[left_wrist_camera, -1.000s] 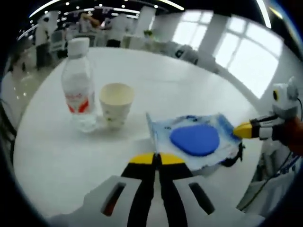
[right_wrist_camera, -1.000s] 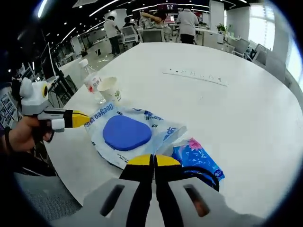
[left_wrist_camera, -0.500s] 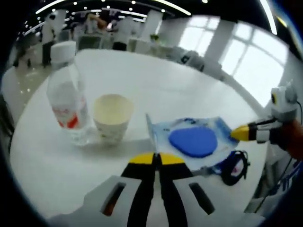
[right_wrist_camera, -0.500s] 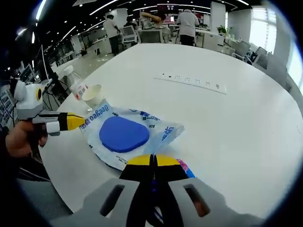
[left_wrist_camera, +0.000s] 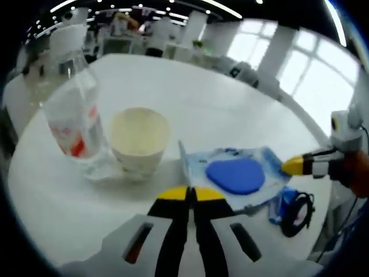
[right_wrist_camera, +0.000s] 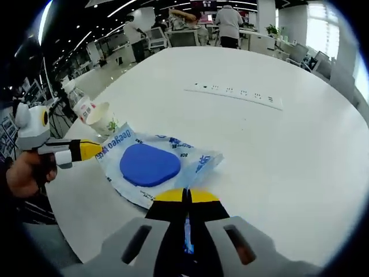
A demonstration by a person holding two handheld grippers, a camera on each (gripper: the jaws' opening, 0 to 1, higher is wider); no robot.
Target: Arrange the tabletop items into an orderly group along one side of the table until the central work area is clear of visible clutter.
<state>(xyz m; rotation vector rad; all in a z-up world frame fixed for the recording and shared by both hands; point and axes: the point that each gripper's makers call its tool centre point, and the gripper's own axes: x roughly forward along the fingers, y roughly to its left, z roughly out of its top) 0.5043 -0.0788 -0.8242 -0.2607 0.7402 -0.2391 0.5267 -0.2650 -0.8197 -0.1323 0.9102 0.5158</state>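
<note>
A wet-wipes pack (left_wrist_camera: 236, 176) (right_wrist_camera: 151, 165) with a blue oval lid lies flat on the round white table (right_wrist_camera: 271, 156). My left gripper (left_wrist_camera: 188, 193) is shut on the pack's corner, which curls up at its tips. It appears in the right gripper view as a yellow-tipped left gripper (right_wrist_camera: 92, 150) at the pack's left corner. My right gripper (right_wrist_camera: 185, 196) is shut on the opposite edge, and enters the left gripper view as the right gripper (left_wrist_camera: 293, 166). A paper cup (left_wrist_camera: 138, 141) (right_wrist_camera: 102, 118) and a clear water bottle (left_wrist_camera: 69, 124) (right_wrist_camera: 78, 99) stand just beyond the pack.
A small blue packet with a black cord (left_wrist_camera: 291, 208) lies by the table's near edge, under my right gripper. A white power strip (right_wrist_camera: 233, 95) lies across the table's far middle. Desks, chairs and people stand beyond the table.
Both grippers have brought the wipes pack closer to the cup and bottle. The pack has come off the small blue packet, which now lies uncovered behind it.
</note>
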